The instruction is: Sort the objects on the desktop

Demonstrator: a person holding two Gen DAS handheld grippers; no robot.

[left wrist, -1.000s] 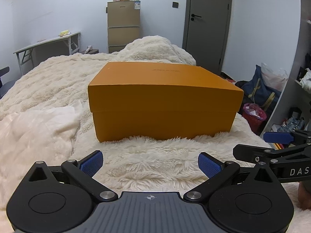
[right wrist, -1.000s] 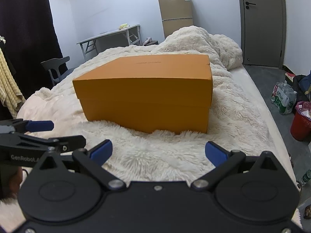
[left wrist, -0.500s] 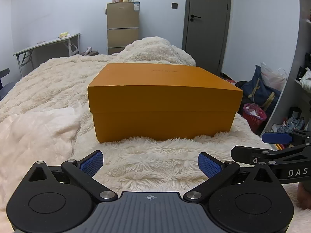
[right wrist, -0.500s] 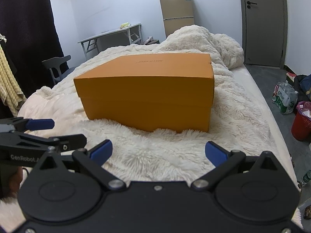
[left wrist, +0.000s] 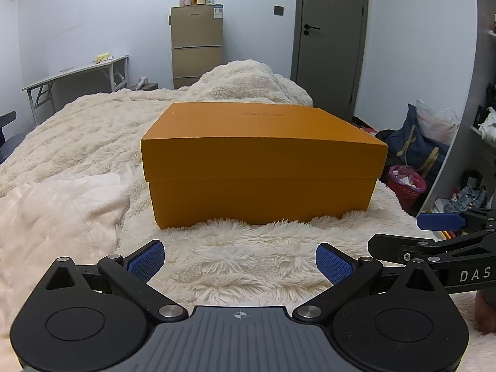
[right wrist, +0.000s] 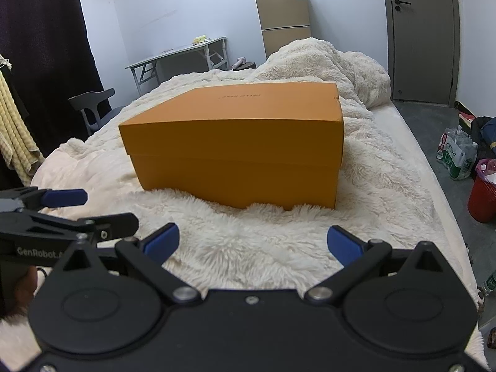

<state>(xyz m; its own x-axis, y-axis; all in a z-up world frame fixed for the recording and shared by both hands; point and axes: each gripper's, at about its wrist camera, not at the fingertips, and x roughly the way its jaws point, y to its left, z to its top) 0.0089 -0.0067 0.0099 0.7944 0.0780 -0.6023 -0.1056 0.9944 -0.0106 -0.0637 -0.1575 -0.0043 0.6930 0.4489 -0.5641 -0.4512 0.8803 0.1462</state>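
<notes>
A lidded orange box [left wrist: 260, 161] rests on a fluffy cream blanket [left wrist: 235, 263] spread over a bed; the right wrist view shows the same orange box [right wrist: 235, 152] from its right corner. My left gripper [left wrist: 238, 260] hovers low over the blanket a short way in front of the box, open, nothing between its blue pads. My right gripper [right wrist: 252, 243] is open too, just as far from the box. Each gripper shows at the edge of the other's view: the right gripper [left wrist: 434, 232] beside my left one, the left gripper [right wrist: 62, 210] beside my right one. The box lid is closed.
A folded pale blanket [left wrist: 59, 217] lies left of the box. A heaped duvet [right wrist: 334, 68] sits behind it. Right of the bed are a red bin [right wrist: 482, 198], bags [left wrist: 415, 142] and a grey shelf unit [left wrist: 468, 99]. A grey table [right wrist: 179, 55], chair [right wrist: 93, 105], fridge [left wrist: 197, 46] and door [left wrist: 330, 40] stand further off.
Both views have shifted slightly: the box sits a little lower and nearer in each frame, as both grippers eased forward. Jaws stayed wide open throughout.
</notes>
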